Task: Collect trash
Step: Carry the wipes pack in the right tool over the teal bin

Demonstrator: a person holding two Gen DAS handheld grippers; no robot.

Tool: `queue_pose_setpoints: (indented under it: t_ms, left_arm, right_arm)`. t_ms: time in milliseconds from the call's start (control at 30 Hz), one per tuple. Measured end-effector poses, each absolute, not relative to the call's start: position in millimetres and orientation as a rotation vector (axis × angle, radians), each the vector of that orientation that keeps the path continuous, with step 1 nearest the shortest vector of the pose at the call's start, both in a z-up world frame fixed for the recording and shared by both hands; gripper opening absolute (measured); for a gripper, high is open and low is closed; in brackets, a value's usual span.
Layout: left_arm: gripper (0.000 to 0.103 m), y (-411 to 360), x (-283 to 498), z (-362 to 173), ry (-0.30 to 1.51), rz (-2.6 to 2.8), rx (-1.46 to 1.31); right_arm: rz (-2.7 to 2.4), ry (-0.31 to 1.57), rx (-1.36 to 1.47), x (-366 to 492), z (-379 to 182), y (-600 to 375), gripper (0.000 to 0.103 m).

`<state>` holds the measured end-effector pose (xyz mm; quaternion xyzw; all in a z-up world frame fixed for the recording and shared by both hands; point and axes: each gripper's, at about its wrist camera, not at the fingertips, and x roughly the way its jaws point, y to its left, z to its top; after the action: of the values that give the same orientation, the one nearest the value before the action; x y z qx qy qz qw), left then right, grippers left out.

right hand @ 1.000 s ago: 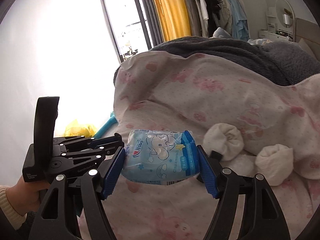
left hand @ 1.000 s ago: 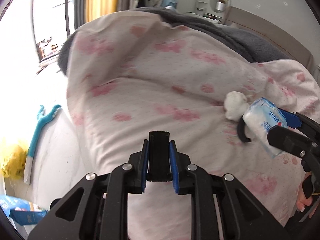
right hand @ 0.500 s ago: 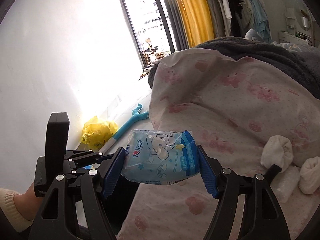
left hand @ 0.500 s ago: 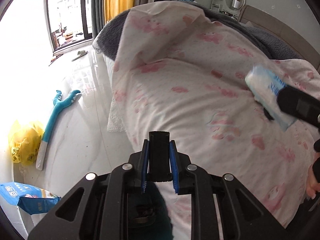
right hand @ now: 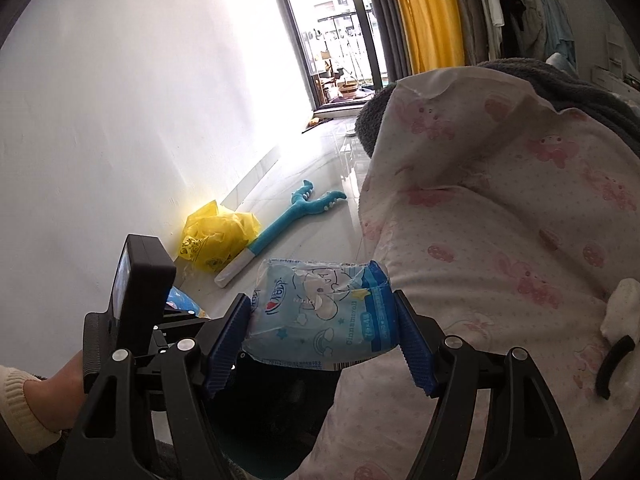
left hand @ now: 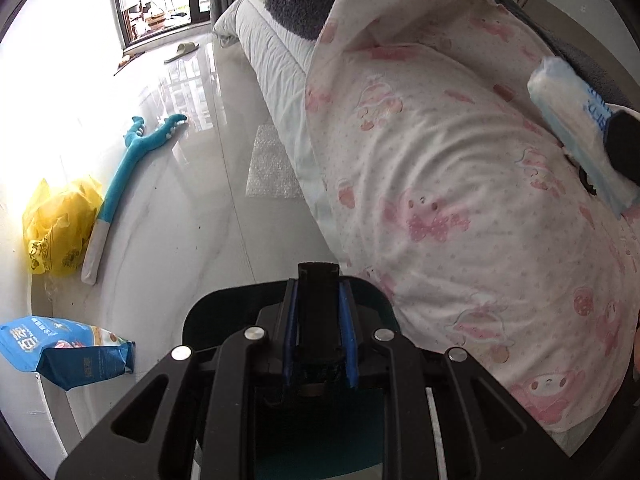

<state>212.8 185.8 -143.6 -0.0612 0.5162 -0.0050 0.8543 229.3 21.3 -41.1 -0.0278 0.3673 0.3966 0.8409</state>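
Observation:
My right gripper [right hand: 322,330] is shut on a light blue tissue pack [right hand: 320,312] with a cartoon print, held in the air beside the bed edge. The pack also shows at the right edge of the left wrist view [left hand: 576,128]. My left gripper [left hand: 319,320] is shut on a black upright piece [left hand: 319,304], seemingly the rim or lid of a dark bin [left hand: 288,304] just below it. The left gripper appears in the right wrist view [right hand: 140,320], low left, held by a hand. White crumpled tissues [right hand: 620,312] lie on the bed at far right.
A bed with a pink-printed white quilt [left hand: 460,184] and grey blanket [right hand: 560,84] fills the right. On the glossy floor by the white wall lie a yellow plastic bag [left hand: 56,224], a teal long-handled toy [left hand: 128,172], a blue snack bag [left hand: 60,350] and bubble wrap [left hand: 268,164].
Both grippers have swung left, away from the bed top toward the floor beside it. The tissue pack stays gripped. The dark bin has come into view below the left gripper.

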Motion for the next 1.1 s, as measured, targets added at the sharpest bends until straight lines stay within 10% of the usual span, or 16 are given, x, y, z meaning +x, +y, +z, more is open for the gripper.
queue_pose_setpoints:
  t_ms: [500,733,1100]
  left_arm:
    - [0.022,234.3,186.2,-208.1,1.314,0.012,-0.255]
    - [0.067,251.3,172.5,-215.0,1.358,0.034,-0.281]
    - [0.078,273.8,150.3,-178.3,1.236,0.052,-0.286]
  right_arm:
    - [0.872,0.884,-0.146,221.0,-68.0,82.8,0.072]
    - [0.877,0.924,-0.176,217.4,-81.2,105.3,0.072]
    - [0.848,1.001,-0.204,220.2,-109.9,132.6,0.072]
